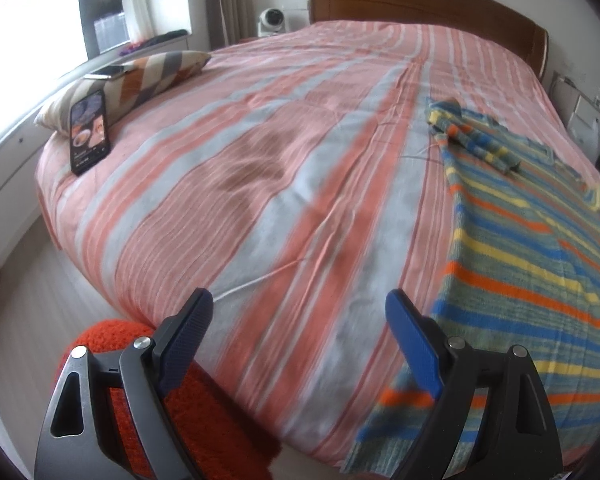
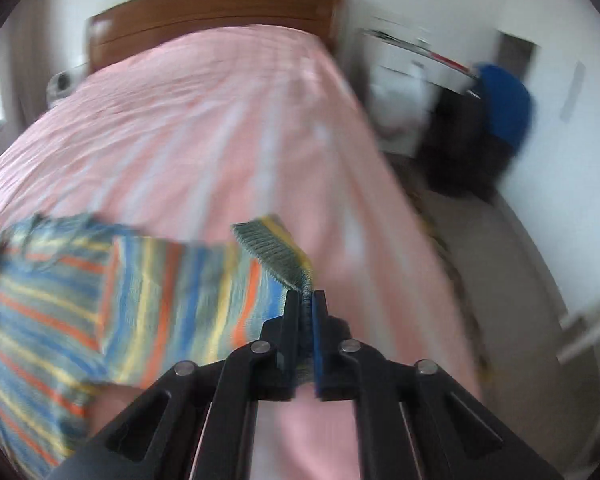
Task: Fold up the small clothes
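One bed (image 1: 300, 152) with one wooden headboard (image 1: 420, 4) was seen. One striped knitted garment (image 1: 540, 248) was counted at the right edge of the bed, and one red knitted item (image 1: 204, 408) at its near left corner. Two phones were counted at the left edge: one dark phone (image 1: 90, 132) leaned on the one striped pillow (image 1: 140, 80), and one pale phone (image 1: 106, 72) lay on top of it. Two grippers were counted, the left gripper (image 1: 300, 308) and the right gripper (image 2: 307, 300). One small white device (image 1: 271, 20) was seen beside the headboard.

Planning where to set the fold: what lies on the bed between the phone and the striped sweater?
Only bare bedspread separates the phone from the striped sweater, as the left wrist view shows.
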Motion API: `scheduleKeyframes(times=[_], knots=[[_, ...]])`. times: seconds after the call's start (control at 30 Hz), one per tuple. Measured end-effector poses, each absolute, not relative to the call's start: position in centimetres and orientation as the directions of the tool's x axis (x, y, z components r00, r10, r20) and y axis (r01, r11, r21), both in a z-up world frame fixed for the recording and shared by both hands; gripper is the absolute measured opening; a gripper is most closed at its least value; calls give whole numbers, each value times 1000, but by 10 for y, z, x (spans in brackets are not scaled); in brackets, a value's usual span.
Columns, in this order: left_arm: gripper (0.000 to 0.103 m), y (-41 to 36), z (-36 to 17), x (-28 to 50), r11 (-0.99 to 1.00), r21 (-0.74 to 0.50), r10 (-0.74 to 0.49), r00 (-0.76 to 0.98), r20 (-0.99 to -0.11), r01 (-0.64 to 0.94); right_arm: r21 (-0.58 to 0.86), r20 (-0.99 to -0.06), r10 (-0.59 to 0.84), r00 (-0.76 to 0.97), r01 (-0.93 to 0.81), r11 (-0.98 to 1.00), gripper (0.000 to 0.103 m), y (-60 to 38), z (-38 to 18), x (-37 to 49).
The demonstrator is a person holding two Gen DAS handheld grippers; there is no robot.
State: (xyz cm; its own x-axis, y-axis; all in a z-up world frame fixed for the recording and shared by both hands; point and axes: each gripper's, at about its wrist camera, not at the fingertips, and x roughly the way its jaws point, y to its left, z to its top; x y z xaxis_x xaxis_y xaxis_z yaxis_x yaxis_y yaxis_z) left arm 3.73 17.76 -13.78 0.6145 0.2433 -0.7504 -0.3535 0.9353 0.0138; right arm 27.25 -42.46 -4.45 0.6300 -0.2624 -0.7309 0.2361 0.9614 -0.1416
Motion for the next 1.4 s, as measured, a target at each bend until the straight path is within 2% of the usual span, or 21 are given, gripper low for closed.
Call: scheduleKeyframes(times=[0.23, 0.37, 0.47, 0.63, 0.77, 0.87, 0.93, 1.0, 1.1, 1.2, 1.27, 1.37, 1.4], knots=[[89, 167, -139, 37, 941, 72, 272, 614, -741, -330, -105, -808, -269, 524, 321, 941, 4, -457, -98, 242], [89, 167, -141, 38, 941, 86, 279, 606, -745, -328, -32, -832, -227, 506, 365, 930, 4, -472, -121, 227], [89, 169, -140, 37, 940, 82, 279, 606, -745, -331, 18, -840, -191, 508, 378, 926, 4, -479, -125, 223], [89, 168, -142, 39, 941, 83, 275, 597, -753, -329, 9, -845, -191, 499, 371, 928, 4, -481, -126, 219], [89, 168, -142, 37, 942, 82, 272, 601, -751, -325, 224, -842, -57, 537, 443, 868, 4, -506, -136, 212], [89, 168, -142, 37, 941, 80, 272, 598, -754, -328, 404, -807, 59, 588, 477, 781, 10, -530, -138, 198], [89, 168, -142, 37, 940, 80, 275, 597, -754, -332, 404, -802, 44, 596, 486, 775, 18, -533, -133, 192], [89, 168, -142, 37, 938, 85, 282, 598, -750, -336, 323, -800, -52, 598, 502, 802, 28, -531, -118, 186], [89, 166, -143, 38, 936, 94, 290, 591, -752, -340, 220, -747, -180, 639, 494, 841, 28, -522, -93, 183], [89, 166, -145, 41, 936, 102, 292, 583, -758, -337, 267, -715, -76, 695, 371, 889, 36, -506, -85, 200], [89, 164, -145, 40, 939, 101, 288, 586, -758, -330, 304, -714, 0, 700, 310, 901, 36, -497, -90, 215], [89, 161, -143, 39, 945, 98, 275, 598, -753, -311, 261, -772, -7, 636, 326, 909, 37, -492, -112, 231], [89, 161, -143, 38, 947, 98, 272, 601, -751, -306, 228, -807, -36, 590, 366, 902, 31, -497, -123, 231]])
